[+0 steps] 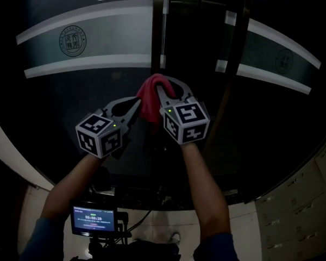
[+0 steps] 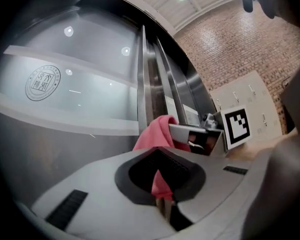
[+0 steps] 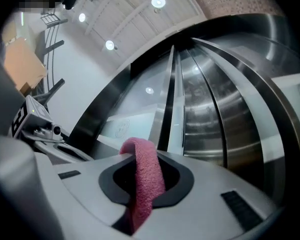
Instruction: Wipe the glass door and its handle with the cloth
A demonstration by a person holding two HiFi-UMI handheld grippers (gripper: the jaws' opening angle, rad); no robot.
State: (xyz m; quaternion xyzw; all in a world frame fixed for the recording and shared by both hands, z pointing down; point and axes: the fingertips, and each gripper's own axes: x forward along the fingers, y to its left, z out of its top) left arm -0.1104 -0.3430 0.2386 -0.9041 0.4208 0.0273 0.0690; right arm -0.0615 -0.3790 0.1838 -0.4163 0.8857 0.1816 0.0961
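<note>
A pink-red cloth [image 1: 152,94] is bunched against the dark glass door [image 1: 87,86], right beside the door's vertical metal handle bar [image 1: 158,31]. My left gripper [image 1: 137,105] comes in from the lower left and is shut on the cloth's left side. My right gripper [image 1: 164,88] comes in from the lower right and is shut on its top. In the left gripper view the cloth [image 2: 157,134] runs down into the closed left gripper [image 2: 162,194], with the bar [image 2: 142,84] just behind. In the right gripper view a fold of cloth [image 3: 145,174] is pinched by the right gripper [image 3: 137,211].
A frosted band with a round emblem [image 1: 71,41] crosses the glass. A second door leaf [image 1: 271,64] stands to the right of the bar. Lockers [image 1: 309,200] are at the lower right. A small monitor [image 1: 93,220] hangs below my arms. A brick wall [image 2: 230,44] shows in the left gripper view.
</note>
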